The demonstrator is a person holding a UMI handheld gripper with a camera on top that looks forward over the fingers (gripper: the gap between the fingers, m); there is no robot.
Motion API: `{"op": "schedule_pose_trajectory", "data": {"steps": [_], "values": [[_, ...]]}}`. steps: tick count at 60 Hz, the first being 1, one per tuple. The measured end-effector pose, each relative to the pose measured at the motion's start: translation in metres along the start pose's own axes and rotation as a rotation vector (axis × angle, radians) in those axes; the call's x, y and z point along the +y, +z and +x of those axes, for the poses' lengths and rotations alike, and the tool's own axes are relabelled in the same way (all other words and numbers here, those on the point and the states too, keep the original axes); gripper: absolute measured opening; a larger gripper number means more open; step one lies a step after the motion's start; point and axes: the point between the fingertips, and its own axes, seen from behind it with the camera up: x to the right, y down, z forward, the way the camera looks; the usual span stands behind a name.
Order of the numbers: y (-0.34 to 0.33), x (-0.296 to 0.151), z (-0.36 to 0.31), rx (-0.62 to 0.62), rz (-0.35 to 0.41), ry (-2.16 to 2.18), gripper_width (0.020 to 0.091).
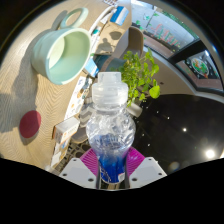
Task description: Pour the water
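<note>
A clear plastic water bottle (110, 125) with a white cap and a blue label stands between my fingers, its cap pointing away from me. My gripper (111, 162) is shut on the bottle, both magenta pads (90, 161) pressing its lower body at the label. Beyond the bottle and to its left a large pale green mug (62, 54) with a handle shows its open mouth toward me against a light wooden surface (25, 85). The whole view is tilted, so the bottle is held at a slant.
A small potted green plant (140, 72) stands just beyond the bottle on its right. A dark pink round object (30, 124) lies on the wood at the left. Boxes and papers (112, 28) sit farther back. A dark shiny floor (185, 125) spreads to the right.
</note>
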Motion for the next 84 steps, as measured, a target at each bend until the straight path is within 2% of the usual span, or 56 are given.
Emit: {"op": "schedule_pose_trajectory", "data": {"steps": [10, 20, 32, 49, 53, 64, 80, 84], "values": [[0.004, -0.017, -0.011, -0.019, -0.002, -0.165, 0.0314], [0.003, -0.019, -0.011, -0.064, -0.002, -0.113, 0.0322], [-0.009, -0.002, 0.003, -0.158, 0.028, 0.395, 0.0325], [-0.028, 0.039, 0.017, -0.31, 0.155, 1.154, 0.0328], [-0.03, 0.034, 0.004, -0.392, 0.186, 1.335, 0.0326], [-0.019, 0.007, -0.058, -0.617, 0.211, 1.689, 0.0327], [-0.016, -0.033, -0.137, -0.76, 0.202, 1.865, 0.0327], [-0.018, -0.04, -0.153, -0.79, 0.186, 1.896, 0.0361]]}}
